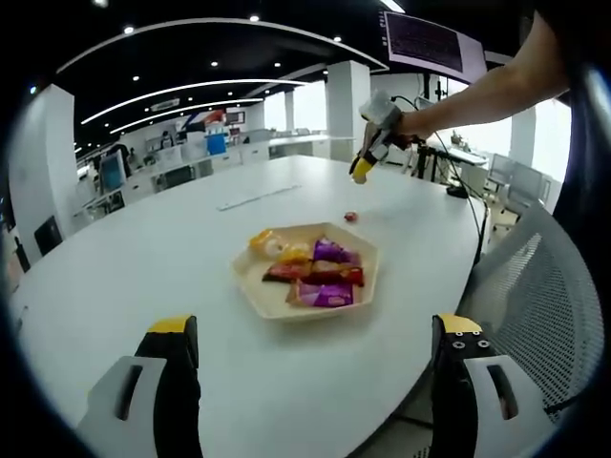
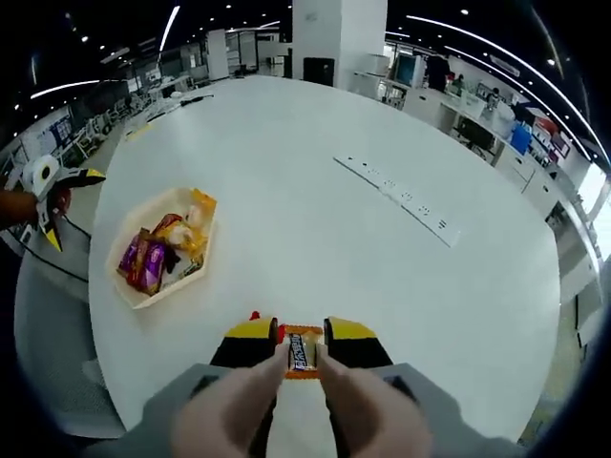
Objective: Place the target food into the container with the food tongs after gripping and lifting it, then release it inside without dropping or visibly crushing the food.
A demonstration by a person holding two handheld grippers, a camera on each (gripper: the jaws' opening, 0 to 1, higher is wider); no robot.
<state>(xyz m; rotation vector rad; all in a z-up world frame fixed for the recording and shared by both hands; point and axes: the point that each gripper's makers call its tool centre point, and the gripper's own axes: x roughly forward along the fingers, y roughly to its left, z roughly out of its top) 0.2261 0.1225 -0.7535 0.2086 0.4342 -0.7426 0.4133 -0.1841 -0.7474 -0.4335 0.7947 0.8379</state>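
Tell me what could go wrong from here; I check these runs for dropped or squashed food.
The right tongs hold a small snack bar by its sides, high above the white table. It may slip out on the way to the tray. A tighter squeeze might crush it. The tray is already full, so the bar could slide off.

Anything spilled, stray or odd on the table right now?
One stray piece: a small red item lies on the white table, outside the tray of snacks. The right hand-held gripper holds a snack bar, apparently uncrushed.
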